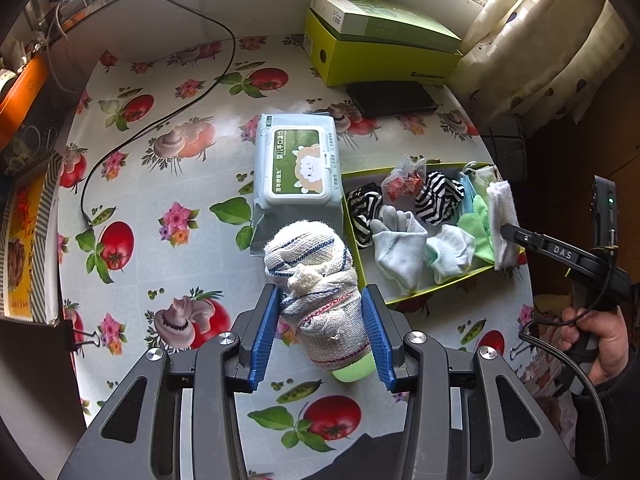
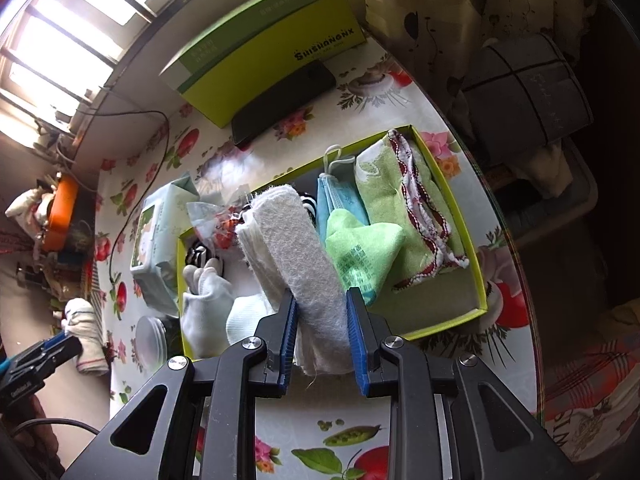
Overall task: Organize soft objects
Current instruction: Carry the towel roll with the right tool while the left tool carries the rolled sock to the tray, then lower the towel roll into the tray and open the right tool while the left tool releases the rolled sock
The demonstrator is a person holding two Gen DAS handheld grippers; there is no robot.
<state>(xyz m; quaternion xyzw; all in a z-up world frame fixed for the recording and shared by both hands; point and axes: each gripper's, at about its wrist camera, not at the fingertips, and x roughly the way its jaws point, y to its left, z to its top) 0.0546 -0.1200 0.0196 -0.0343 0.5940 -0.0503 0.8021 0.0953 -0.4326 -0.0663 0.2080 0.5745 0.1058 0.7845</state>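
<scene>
My left gripper (image 1: 320, 300) is shut on a rolled white cloth with blue and red stripes (image 1: 312, 276), held above the flowered tablecloth beside the wipes pack (image 1: 298, 164). My right gripper (image 2: 320, 300) is shut on a folded white towel (image 2: 304, 256), which hangs over the green-rimmed box (image 2: 482, 280). That box (image 1: 400, 300) holds striped socks (image 1: 436, 196), white socks (image 1: 400, 252), face masks (image 2: 340, 196), a green cloth (image 2: 360, 252) and a green towel with red trim (image 2: 416, 208). The same white towel (image 1: 502, 216) shows at the box's right end in the left wrist view.
A lime shoebox (image 1: 384, 40) with a dark flat case (image 1: 392, 98) in front stands at the table's back. A black cable (image 1: 160, 120) crosses the left side. A round metal lid (image 2: 150, 340) lies left of the box. A curtain (image 1: 552, 48) hangs at the right.
</scene>
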